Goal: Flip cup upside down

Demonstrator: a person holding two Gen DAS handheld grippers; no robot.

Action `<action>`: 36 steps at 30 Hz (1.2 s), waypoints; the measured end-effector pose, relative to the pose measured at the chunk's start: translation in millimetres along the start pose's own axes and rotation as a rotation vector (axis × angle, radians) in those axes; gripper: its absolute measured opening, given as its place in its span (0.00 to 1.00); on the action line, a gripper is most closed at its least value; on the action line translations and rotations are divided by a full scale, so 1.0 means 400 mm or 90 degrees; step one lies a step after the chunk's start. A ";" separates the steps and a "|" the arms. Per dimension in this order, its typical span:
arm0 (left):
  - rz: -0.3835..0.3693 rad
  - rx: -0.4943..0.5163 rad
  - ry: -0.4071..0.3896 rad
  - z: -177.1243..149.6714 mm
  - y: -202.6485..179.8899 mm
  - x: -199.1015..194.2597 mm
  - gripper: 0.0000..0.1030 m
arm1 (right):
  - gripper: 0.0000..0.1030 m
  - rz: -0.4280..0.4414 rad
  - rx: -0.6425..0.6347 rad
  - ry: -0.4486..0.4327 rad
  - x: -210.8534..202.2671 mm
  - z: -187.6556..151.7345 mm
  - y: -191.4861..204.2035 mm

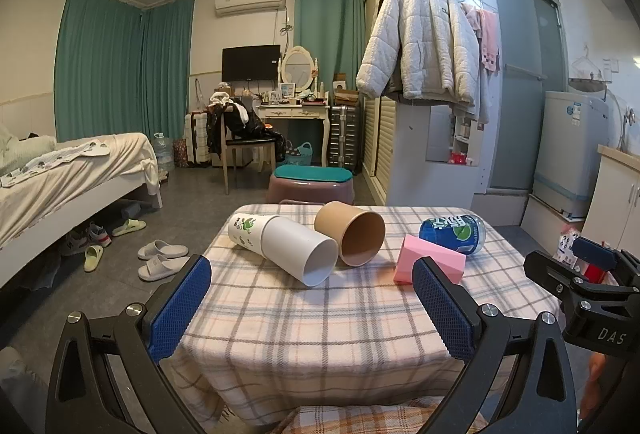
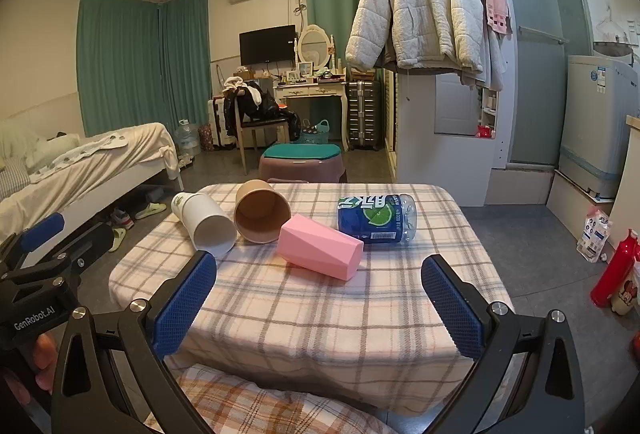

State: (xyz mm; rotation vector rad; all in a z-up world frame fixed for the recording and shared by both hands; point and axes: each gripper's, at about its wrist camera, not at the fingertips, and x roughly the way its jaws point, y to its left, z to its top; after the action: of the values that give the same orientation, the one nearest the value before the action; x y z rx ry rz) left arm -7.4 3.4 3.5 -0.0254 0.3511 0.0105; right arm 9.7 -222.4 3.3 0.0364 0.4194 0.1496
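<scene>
Evidently nothing is flipped yet: white paper cup (image 1: 294, 248), brown paper cup (image 1: 352, 232) and pink faceted plastic cup (image 2: 320, 252) lie sideways on the checked-cloth table (image 2: 320, 314); left gripper (image 1: 312, 308) and right gripper (image 2: 320, 304) are held spread, empty.

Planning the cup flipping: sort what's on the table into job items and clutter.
Job:
white paper cup, on its side
brown paper cup, on its side
pink faceted cup, on its side

Lying about:
blue lime-soda bottle
checked tablecloth
red flask on floor
</scene>
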 end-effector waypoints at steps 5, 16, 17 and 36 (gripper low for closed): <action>0.000 -0.002 0.001 0.001 0.005 -0.017 1.00 | 1.00 0.002 0.000 0.003 0.010 0.001 0.001; 0.002 -0.004 0.004 0.006 0.023 -0.007 1.00 | 1.00 0.006 -0.002 0.008 0.021 -0.005 0.004; 0.003 -0.003 0.005 0.002 0.012 -0.001 1.00 | 1.00 0.007 -0.002 0.008 0.022 -0.006 0.005; 0.004 0.001 0.007 -0.002 -0.001 0.015 1.00 | 1.00 0.008 -0.001 0.009 0.017 -0.003 0.005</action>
State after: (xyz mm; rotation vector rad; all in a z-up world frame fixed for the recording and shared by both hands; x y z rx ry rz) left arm -2.1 3.2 0.8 -0.0230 0.3617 0.0157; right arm 15.2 -219.5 -0.6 0.0357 0.4328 0.1626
